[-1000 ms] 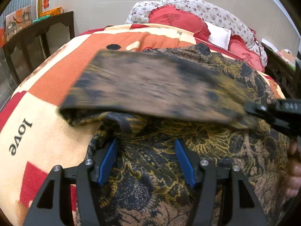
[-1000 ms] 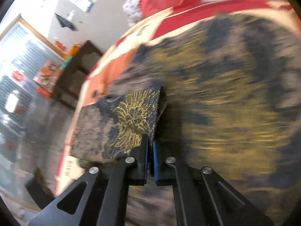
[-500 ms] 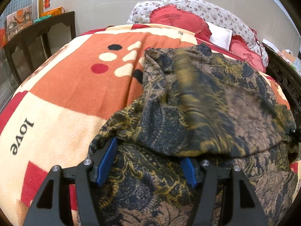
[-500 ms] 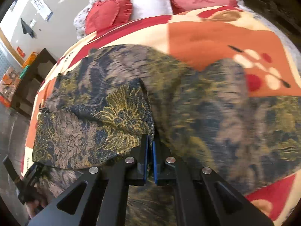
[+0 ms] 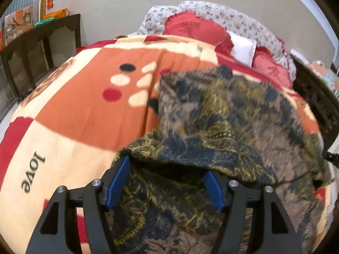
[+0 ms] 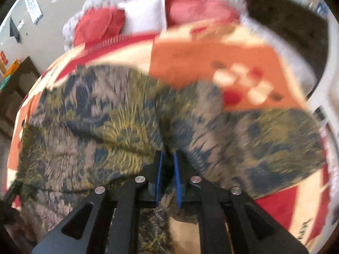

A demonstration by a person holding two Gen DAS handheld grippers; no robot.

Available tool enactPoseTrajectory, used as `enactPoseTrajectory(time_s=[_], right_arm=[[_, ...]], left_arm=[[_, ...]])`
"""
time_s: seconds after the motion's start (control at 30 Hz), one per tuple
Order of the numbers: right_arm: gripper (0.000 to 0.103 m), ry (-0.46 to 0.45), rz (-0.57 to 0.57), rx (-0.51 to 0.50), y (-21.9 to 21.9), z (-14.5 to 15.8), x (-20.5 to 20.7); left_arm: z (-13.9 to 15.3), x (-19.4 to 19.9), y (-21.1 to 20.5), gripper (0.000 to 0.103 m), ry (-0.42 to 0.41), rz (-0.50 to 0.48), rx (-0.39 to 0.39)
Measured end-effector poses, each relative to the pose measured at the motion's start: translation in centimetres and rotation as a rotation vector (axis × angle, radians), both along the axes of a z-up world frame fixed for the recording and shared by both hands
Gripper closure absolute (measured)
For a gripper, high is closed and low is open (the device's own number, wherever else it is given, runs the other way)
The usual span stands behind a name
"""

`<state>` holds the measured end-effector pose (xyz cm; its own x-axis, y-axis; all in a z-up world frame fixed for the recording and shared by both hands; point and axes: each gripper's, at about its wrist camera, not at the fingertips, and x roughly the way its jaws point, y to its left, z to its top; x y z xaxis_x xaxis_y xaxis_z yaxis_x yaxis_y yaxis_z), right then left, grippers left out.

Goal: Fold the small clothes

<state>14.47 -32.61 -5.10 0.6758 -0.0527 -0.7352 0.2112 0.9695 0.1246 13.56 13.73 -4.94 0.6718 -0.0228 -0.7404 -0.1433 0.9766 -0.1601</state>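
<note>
The right claw (image 6: 168, 163) has just been parting its jaws, a narrow gap between them and no cloth pinched. The left claw (image 5: 164, 182) stands wide apart over the patterned garment (image 5: 222, 122), which lies folded over on the bed's orange blanket (image 5: 84, 110).

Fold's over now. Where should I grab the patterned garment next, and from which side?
Probably the patterned garment by its thick doubled edge just beyond the left gripper, approached from the near side with jaws straddling it: there both layers lie together.
</note>
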Motion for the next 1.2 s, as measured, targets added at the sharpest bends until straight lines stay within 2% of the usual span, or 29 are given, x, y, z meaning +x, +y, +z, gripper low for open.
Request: enactPoseTrajectory(time_s=[0.1, 0.17, 0.23, 0.33, 0.4, 0.5, 0.57, 0.63, 0.67, 0.7, 0.77, 0.8, 0.87, 0.93, 0.97, 1.0, 1.03, 1.07, 1.13, 1.2], right_arm=[[0.083, -0.076, 0.049, -0.008, 1.8, 1.5, -0.8], [0.083, -0.105, 0.116, -0.028, 3.5, 1.7, -0.9], [0.083, -0.107, 0.169, -0.034, 5.4, 1.5, 0.1], [0.083, -0.097, 0.213, 0.028, 6.0, 0.5, 0.6], [0.083, -0.088, 0.194, 0.049, 5.4, 0.0, 0.7], [0.083, -0.075, 0.196, 0.071, 4.8, -0.5, 0.5], [0.083, -0.093, 0.23, 0.051, 5.8, -0.2, 0.4], [0.083, -0.094, 0.248, 0.039, 6.6, -0.5, 0.8], [0.083, -0.076, 0.243, 0.043, 6.9, -1.0, 1.4], [0.083, -0.058, 0.236, 0.043, 6.9, -1.6, 1.9], [0.083, 0.001, 0.2, 0.016, 7.1, -3.4, 2.9], [0.083, 0.017, 0.193, 0.015, 7.1, -4.2, 3.1], [0.083, -0.042, 0.195, 0.007, 7.3, -4.9, 2.5], [0.083, -0.089, 0.203, -0.039, 7.9, -5.5, 1.8], [0.082, -0.096, 0.209, -0.054, 8.2, -5.7, 1.7], [0.081, -0.096, 0.209, -0.051, 8.2, -5.7, 1.7], [0.081, -0.094, 0.21, -0.043, 8.2, -5.7, 1.8], [0.081, -0.096, 0.212, -0.034, 8.1, -5.7, 1.8], [0.081, -0.101, 0.213, -0.018, 7.9, -5.8, 1.8], [0.081, -0.105, 0.213, -0.016, 7.8, -5.8, 1.7]], left_arm=[[0.5, -0.5, 0.2, 0.032, -0.012, -0.002, -0.025], [-0.2, -1.3, 0.1, 0.028, 0.021, -0.006, -0.029], [-1.3, -2.2, 0.2, 0.028, 0.063, -0.018, -0.048], [-2.4, -3.8, 0.5, 0.028, 0.079, -0.013, -0.042], [-1.5, -5.0, 1.1, 0.029, 0.027, 0.022, -0.044], [1.6, -5.0, 1.7, 0.028, -0.086, 0.089, 0.025], [3.2, -2.9, 2.0, 0.028, -0.14, 0.078, 0.026], [3.5, 0.6, 2.0, 0.029, -0.113, 0.038, 0.007], [3.1, 2.8, 1.9, 0.042, -0.076, 0.005, -0.019], [2.6, 4.2, 1.8, 0.069, -0.049, -0.015, -0.038], [1.0, 7.6, 1.4, 0.095, 0.036, -0.041, -0.06], [0.5, 8.3, 1.1, 0.095, 0.052, -0.045, -0.046], [-0.8, 10.0, 0.4, 0.098, 0.097, -0.064, 0.004], [-2.0, 11.0, -0.1, 0.101, 0.139, -0.116, 0.02], [-2.3, 11.1, -0.1, 0.101, 0.14, -0.118, 0.081], [-2.6, 11.3, 0.3, 0.101, 0.148, -0.092, 0.162], [-2.8, 11.3, 1.0, 0.101, 0.154, -0.049, 0.21], [-2.8, 11.4, 2.8, 0.101, 0.161, 0.023, 0.225], [-1.9, 11.2, 5.0, 0.101, 0.15, 0.077, 0.138], [0.2, 10.2, 4.6, 0.102, 0.075, 0.05, 0.125]])
